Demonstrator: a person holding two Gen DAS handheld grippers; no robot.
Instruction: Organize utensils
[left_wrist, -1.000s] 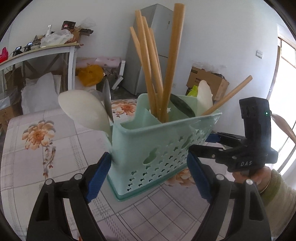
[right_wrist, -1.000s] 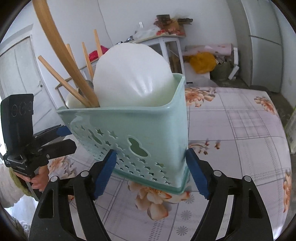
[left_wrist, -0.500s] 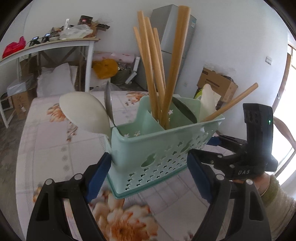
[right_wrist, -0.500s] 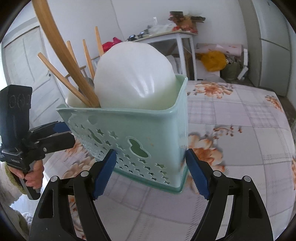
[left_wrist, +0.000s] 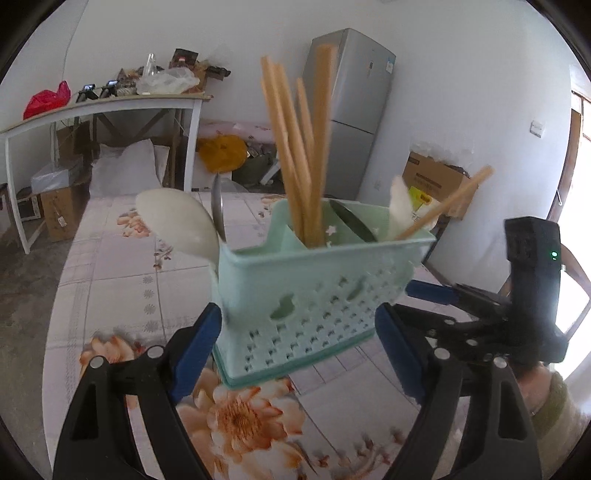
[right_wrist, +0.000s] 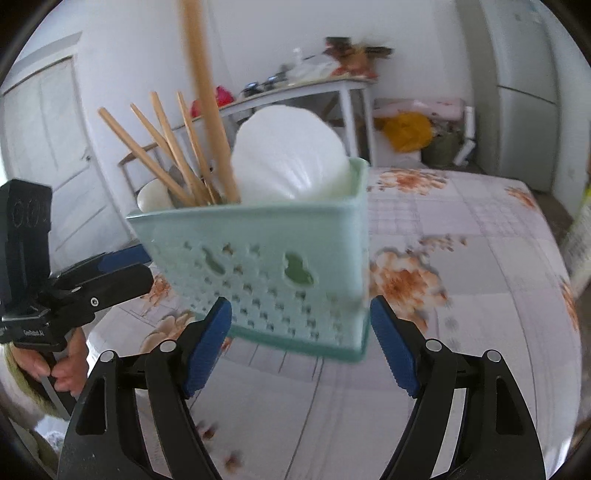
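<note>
A mint-green perforated utensil caddy (left_wrist: 314, 291) sits between both grippers over the flowered tablecloth (left_wrist: 110, 277). My left gripper (left_wrist: 297, 332) has its blue pads against the caddy's lower corners, and its jaws are opening. From the opposite end, my right gripper (right_wrist: 297, 332) is shut on the caddy (right_wrist: 266, 258), which looks tilted there. Inside stand several wooden chopsticks (left_wrist: 295, 155), a white ladle (left_wrist: 177, 218), a metal spoon (left_wrist: 218, 206) and a broad white paddle (right_wrist: 288, 155).
A white side table (left_wrist: 110, 103) piled with clutter stands beyond the table's far edge, with a grey fridge (left_wrist: 354, 110) and a cardboard box (left_wrist: 432, 177) to the right. A hand (right_wrist: 62, 365) holds the left gripper's handle. A door (right_wrist: 48, 155) is behind it.
Both grippers and the caddy have travelled together across the tablecloth; a large orange flower now lies under the left gripper. The tall chopstick in the right wrist view stands more upright.
</note>
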